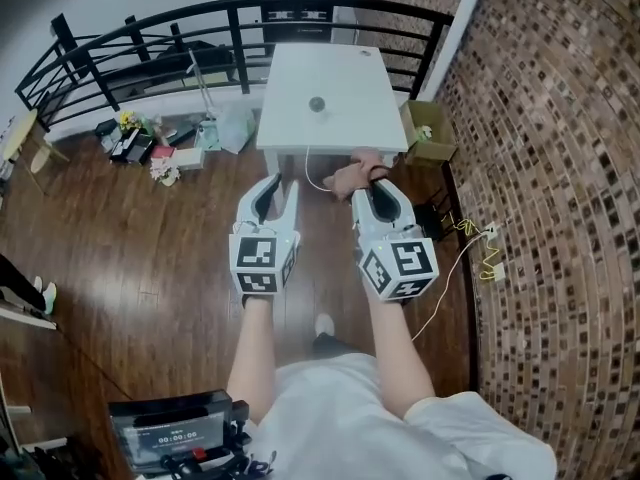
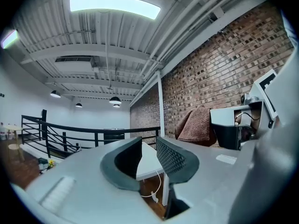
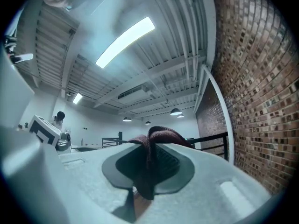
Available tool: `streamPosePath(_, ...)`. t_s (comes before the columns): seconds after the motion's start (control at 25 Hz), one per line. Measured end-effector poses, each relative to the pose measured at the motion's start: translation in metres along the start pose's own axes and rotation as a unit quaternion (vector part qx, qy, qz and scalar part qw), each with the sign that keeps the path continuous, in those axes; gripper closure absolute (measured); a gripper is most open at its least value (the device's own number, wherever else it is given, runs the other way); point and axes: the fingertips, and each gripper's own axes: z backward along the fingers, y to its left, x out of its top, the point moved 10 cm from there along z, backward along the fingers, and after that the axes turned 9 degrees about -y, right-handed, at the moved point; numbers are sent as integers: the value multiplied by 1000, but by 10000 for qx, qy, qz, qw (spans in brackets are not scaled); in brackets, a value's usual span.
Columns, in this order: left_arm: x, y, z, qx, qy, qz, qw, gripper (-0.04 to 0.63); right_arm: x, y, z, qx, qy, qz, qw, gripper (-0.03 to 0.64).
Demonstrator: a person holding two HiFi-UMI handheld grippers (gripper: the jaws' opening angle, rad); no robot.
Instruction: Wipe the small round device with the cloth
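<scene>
A small round grey device [image 1: 317, 103] lies near the middle of a white table [image 1: 350, 78] ahead of me. Both grippers are held level over the wooden floor, short of the table's near edge. My right gripper [image 1: 372, 186] is shut on a brown cloth [image 1: 354, 175] that bunches above its tips. In the right gripper view the cloth [image 3: 159, 134] hangs down between the jaws of the right gripper [image 3: 150, 141]. My left gripper [image 1: 283, 182] [image 2: 149, 141] holds nothing. Its jaws stand close together, and the table [image 2: 147, 164] shows through the slit.
A black railing [image 1: 150, 38] curves behind the table. A brick wall [image 1: 550, 118] runs along the right. An open cardboard box [image 1: 428, 133] stands beside the table's right side. Clutter [image 1: 140, 138] lies on the floor at the left. A white cable [image 1: 312, 173] hangs under the table.
</scene>
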Motion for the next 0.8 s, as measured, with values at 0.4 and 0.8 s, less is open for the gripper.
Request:
streamPosePath(0.4, -38, 24, -112, 158, 289, -89, 9994, 483, -40, -104, -88, -145, 194, -281, 9993, 577)
streamPosePath(0.8, -83, 92, -217, 253, 435, 54, 9987, 483, -93, -146, -197, -85, 423, -297, 9986, 577)
